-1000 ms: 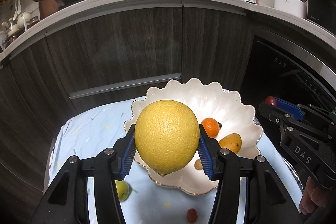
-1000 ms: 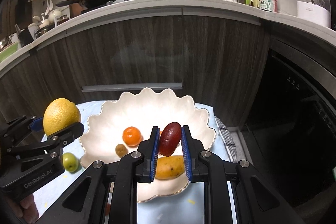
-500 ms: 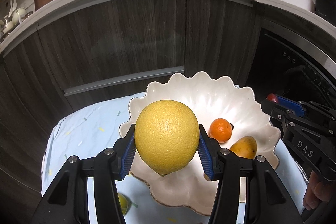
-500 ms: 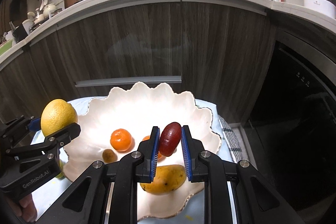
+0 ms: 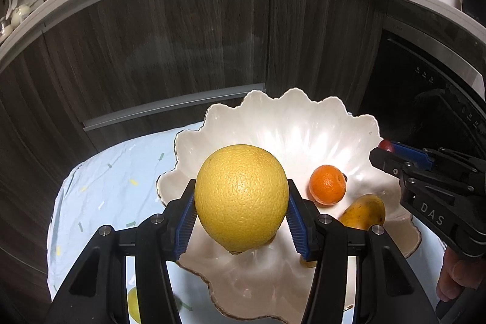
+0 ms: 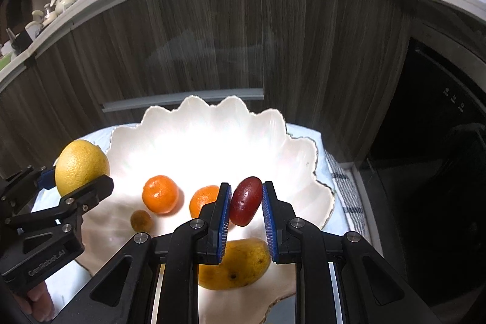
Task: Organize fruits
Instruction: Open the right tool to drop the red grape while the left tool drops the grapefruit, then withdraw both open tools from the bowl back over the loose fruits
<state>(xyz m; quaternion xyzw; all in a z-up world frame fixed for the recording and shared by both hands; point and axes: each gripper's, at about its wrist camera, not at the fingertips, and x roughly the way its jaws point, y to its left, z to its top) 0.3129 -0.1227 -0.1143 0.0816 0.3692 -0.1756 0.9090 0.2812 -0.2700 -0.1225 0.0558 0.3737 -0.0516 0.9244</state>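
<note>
a: with the left gripper [image 5: 241,220] clamped on the citrus [image 5: 241,196] over the near rim of the bowl [image 5: 303,123], what could go wrong?

b: it's big and round, gripped only at its sides. let go from this height and it could roll onto the tangerine [image 5: 327,185] or mango [image 5: 363,211], or back over the rim onto the bench cloth [image 5: 100,187].

a: and the right gripper [image 6: 244,213]?

b: its jaws are nearly together, pinching a small dark red fruit [image 6: 245,200] above the mango. it's tilted in the pads, so it might slip early. the two grippers are near each other; they could knock.

a: any writing?

b: "das" on the right gripper's side, "genrobot.ai" on the left's. the bottle labels on the counter are too small to read.
</note>
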